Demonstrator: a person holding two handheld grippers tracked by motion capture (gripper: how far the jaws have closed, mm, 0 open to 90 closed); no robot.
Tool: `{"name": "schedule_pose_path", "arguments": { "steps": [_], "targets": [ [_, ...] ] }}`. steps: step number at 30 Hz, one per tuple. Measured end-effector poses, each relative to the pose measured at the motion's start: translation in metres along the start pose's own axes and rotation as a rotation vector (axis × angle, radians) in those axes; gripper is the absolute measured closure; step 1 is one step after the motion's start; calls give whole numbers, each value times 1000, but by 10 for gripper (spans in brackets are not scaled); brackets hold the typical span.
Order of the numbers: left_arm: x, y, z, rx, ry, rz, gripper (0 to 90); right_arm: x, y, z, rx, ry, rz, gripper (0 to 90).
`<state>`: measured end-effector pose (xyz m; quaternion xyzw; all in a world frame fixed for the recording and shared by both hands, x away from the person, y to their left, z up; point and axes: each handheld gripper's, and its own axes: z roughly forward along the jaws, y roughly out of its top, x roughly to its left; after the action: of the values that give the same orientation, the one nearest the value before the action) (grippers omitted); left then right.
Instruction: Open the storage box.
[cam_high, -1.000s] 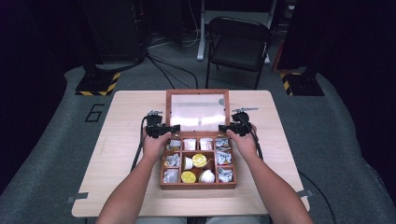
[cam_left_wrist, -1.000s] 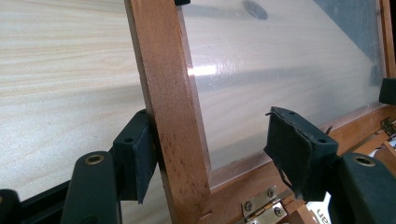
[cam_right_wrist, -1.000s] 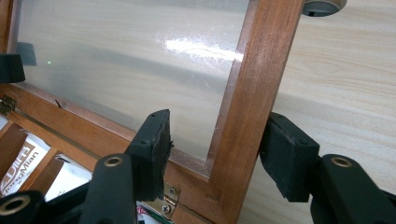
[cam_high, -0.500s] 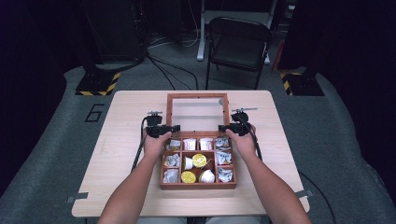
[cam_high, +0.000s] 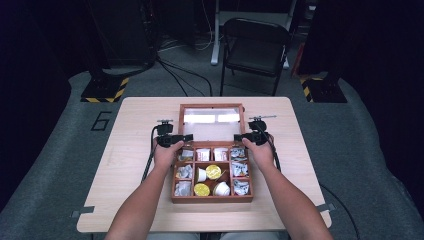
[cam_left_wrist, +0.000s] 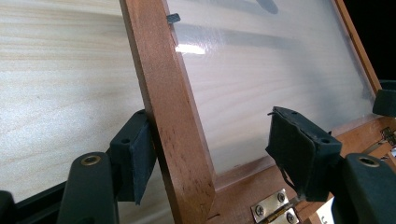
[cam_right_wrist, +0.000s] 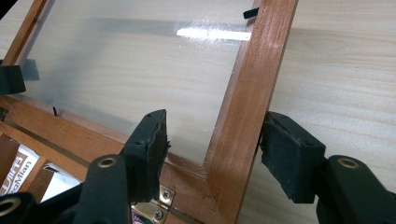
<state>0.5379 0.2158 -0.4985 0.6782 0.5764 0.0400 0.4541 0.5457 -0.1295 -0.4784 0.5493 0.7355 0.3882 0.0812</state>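
Grippers (cam_high: 181, 138) (cam_high: 242, 137) straddle lid frame (cam_high: 212, 106) — open.

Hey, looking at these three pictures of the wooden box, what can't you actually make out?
- High view: print on the packets in the box is too small to read.
- Left gripper view: the compartments are cut off by the bottom edge; the lid frame stands between the left gripper jaws.
- Right gripper view: one packet's label is cut off at the left edge, beside the right gripper.
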Motion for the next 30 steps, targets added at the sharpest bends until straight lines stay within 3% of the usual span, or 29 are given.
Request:
{"name": "schedule_pose_path", "arguments": {
  "steps": [8,10,17,25,30],
  "targets": [
    [3,-1,3,8,-10,-36,334,-5,-1,3,11,26,46,409],
    [4,0,3,13,-9,-26,331,-5,-1,3,17,30,61,409],
    [7,-1,5,30,-20,-66,328,-9,-2,5,44,58,115,409],
    [7,-1,6,34,-18,-77,327,-11,-2,6,49,65,125,409],
    [7,-2,6,39,-15,-87,321,-12,-2,7,59,71,158,409]
  ]
}}
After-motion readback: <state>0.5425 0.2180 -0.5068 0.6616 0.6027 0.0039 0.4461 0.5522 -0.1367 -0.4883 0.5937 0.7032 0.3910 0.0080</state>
